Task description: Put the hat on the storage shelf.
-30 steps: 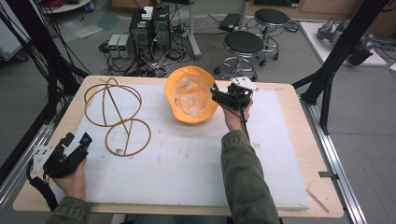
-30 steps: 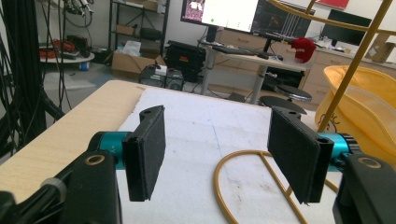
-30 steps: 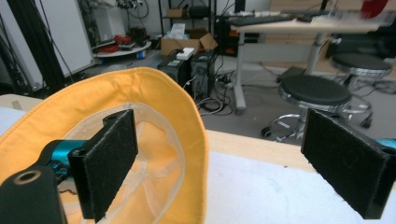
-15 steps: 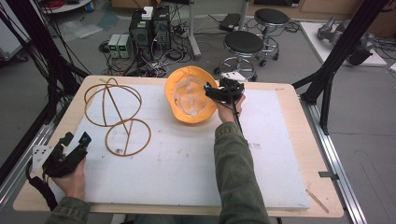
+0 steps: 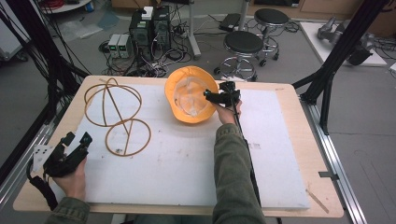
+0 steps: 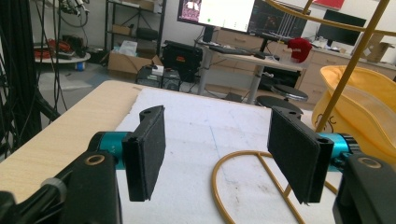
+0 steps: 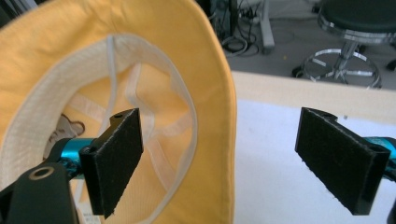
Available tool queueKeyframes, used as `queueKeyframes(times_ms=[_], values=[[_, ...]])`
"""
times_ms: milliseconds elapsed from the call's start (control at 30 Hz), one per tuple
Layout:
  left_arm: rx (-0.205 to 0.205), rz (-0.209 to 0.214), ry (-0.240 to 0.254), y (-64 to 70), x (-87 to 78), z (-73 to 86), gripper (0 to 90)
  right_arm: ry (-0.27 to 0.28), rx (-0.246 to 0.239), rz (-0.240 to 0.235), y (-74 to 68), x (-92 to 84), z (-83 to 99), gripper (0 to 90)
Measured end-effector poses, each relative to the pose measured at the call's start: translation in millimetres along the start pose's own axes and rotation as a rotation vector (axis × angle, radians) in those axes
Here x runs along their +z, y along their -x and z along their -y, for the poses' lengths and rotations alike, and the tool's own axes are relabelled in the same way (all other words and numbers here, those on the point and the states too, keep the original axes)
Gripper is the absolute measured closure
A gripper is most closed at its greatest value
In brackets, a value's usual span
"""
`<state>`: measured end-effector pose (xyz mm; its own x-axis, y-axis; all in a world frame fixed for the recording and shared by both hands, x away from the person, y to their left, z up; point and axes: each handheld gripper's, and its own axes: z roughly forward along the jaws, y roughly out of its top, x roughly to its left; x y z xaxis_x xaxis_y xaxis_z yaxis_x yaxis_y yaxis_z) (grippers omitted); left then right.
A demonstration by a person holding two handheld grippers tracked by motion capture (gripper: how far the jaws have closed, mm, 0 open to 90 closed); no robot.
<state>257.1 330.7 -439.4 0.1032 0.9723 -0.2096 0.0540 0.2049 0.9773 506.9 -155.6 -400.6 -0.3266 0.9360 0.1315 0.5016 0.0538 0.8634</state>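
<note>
A yellow bucket hat [image 5: 191,95] lies upside down at the back middle of the white board, its pale lining and straps [image 7: 154,51] facing up. My right gripper [image 5: 216,95] is open at the hat's right side. Its jaws straddle the brim [image 7: 219,116], one pad [image 7: 114,158] over the hat's inside and the other over the board. A gold wire frame [image 5: 114,116] of rings stands on the left of the board. My left gripper [image 5: 77,139] rests open near the front left corner, with nothing between its pads [image 6: 147,149] and the frame's base ring [image 6: 233,161] just ahead.
The white foam board [image 5: 187,163] covers most of the wooden table [image 5: 289,88]. Black frame posts [image 5: 336,60] rise at the right and left sides. Two stools [image 5: 243,44] and computer boxes [image 5: 149,28] with cables stand on the floor beyond the far edge.
My right gripper has moved a little left and now has the hat's brim between its open jaws. The left gripper has stayed in place.
</note>
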Motion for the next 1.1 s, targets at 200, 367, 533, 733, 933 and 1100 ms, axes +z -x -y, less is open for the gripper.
queueKeyframes(times_ms=[200, 367, 533, 733, 933, 1100], values=[[0.0, -0.005, 0.001, -0.6, -0.7, -0.1, 37.2, -0.025, -0.001, 0.015, -2.1, -0.6, 0.5, 23.9], [0.002, 0.001, 0.0, -0.3, -0.5, 0.0, 37.2, -0.017, 0.025, 0.008, -3.8, -3.5, -1.4, 38.1], [-0.002, -0.004, 0.003, -1.5, -0.2, -0.1, 37.3, -0.039, 0.058, -0.03, -4.0, -1.1, 0.5, 48.0], [0.001, 0.001, -0.003, -0.8, 0.7, 0.5, 37.3, -0.052, 0.056, -0.047, -6.1, 0.9, 1.9, 69.5], [0.0, 0.001, -0.002, -0.7, 1.2, 0.8, 37.2, -0.012, 0.054, -0.087, -6.2, -5.9, -2.9, 86.3], [0.0, 0.002, -0.002, -0.9, 0.7, 0.4, 37.3, -0.014, 0.071, -0.108, -6.8, -6.2, -2.5, 86.6]])
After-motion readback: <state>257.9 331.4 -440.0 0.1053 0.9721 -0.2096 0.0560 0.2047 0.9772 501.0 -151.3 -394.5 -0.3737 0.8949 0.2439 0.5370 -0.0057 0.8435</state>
